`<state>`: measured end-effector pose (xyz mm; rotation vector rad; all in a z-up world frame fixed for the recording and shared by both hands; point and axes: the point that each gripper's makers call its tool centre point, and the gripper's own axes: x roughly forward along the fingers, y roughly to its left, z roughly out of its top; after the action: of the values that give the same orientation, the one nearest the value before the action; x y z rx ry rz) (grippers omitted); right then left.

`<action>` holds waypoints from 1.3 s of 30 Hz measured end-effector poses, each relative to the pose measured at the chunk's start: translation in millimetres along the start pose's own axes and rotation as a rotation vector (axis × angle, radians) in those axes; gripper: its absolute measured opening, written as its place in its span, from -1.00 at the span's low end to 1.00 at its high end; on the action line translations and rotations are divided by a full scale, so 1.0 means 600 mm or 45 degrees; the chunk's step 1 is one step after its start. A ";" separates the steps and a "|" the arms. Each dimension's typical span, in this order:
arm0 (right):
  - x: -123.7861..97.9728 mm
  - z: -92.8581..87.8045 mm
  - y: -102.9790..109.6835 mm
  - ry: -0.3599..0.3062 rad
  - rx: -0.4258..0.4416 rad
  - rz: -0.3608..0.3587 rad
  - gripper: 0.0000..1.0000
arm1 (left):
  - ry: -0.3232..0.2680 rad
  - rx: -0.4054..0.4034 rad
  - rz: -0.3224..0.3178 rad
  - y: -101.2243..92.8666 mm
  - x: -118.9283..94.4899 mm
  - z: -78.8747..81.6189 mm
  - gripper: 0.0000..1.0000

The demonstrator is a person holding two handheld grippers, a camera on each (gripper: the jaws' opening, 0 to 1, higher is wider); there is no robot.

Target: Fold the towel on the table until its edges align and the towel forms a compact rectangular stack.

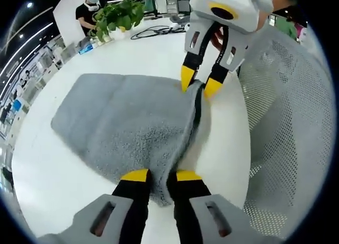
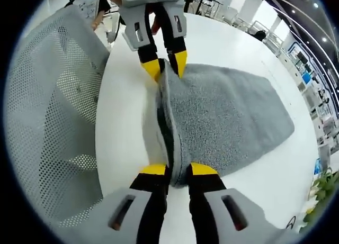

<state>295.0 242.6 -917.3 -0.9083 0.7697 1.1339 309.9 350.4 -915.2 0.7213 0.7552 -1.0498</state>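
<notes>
Together, two claws, left claw (image 1: pixel 160 176) and right claw (image 2: pixel 178 170), each pinch one towel (image 1: pixel 127 122).

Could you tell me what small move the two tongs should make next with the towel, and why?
Probably carry the pinched edge across toward the far side: the left tongs and right tongs each grip one end of the grey towel's near edge, and the rest lies flat on the table.

I can read no lettering, label, brand or number anywhere from either of my grippers; any print on the far desks is too small and blurred
</notes>
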 end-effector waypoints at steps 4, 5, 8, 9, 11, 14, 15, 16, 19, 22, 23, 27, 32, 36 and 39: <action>0.001 0.001 -0.004 0.022 -0.020 -0.002 -0.86 | 0.019 -0.009 0.008 0.001 -0.003 0.000 -0.83; 0.000 0.002 -0.004 0.028 0.004 0.014 -0.88 | 0.033 -0.025 -0.001 0.000 -0.002 0.001 -0.84; -0.001 0.000 -0.002 0.035 0.009 0.045 -0.92 | 0.047 -0.044 -0.030 -0.004 -0.003 0.001 -0.86; -0.002 -0.001 0.000 0.038 0.024 0.052 -0.92 | 0.046 -0.079 -0.048 -0.009 -0.005 0.001 -0.86; -0.003 -0.002 0.003 0.034 0.076 0.059 -0.93 | 0.030 -0.179 -0.080 -0.018 -0.007 0.001 -0.87; -0.009 -0.003 0.013 0.033 0.148 0.092 -0.94 | 0.033 -0.189 -0.131 -0.030 -0.012 -0.001 -0.87; -0.012 -0.002 0.016 0.030 0.151 0.101 -0.94 | 0.034 -0.185 -0.144 -0.036 -0.015 -0.002 -0.86; -0.015 -0.001 0.022 0.029 0.155 0.113 -0.93 | 0.034 -0.181 -0.150 -0.038 -0.016 -0.002 -0.86; -0.024 0.001 0.034 0.020 0.167 0.134 -0.93 | 0.003 -0.199 -0.197 -0.051 -0.027 0.000 -0.86; -0.034 0.006 0.046 -0.015 0.228 0.168 -0.93 | -0.014 -0.196 -0.220 -0.058 -0.038 0.001 -0.86; -0.038 0.007 0.050 -0.023 0.241 0.180 -0.93 | -0.019 -0.197 -0.228 -0.061 -0.044 0.003 -0.86; -0.052 0.013 0.058 -0.045 0.255 0.202 -0.93 | -0.032 -0.180 -0.240 -0.065 -0.056 0.009 -0.85; -0.069 0.020 0.060 -0.090 0.314 0.228 -0.93 | -0.066 -0.217 -0.264 -0.061 -0.074 0.022 -0.85; -0.088 0.030 0.057 -0.114 0.349 0.246 -0.93 | -0.077 -0.240 -0.287 -0.060 -0.086 0.031 -0.85; -0.100 0.035 0.055 -0.124 0.337 0.244 -0.92 | -0.083 -0.228 -0.294 -0.060 -0.095 0.039 -0.85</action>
<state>249.3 242.3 -862.1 -0.5627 0.9159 1.2000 263.5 347.1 -861.1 0.4514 0.8781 -1.1907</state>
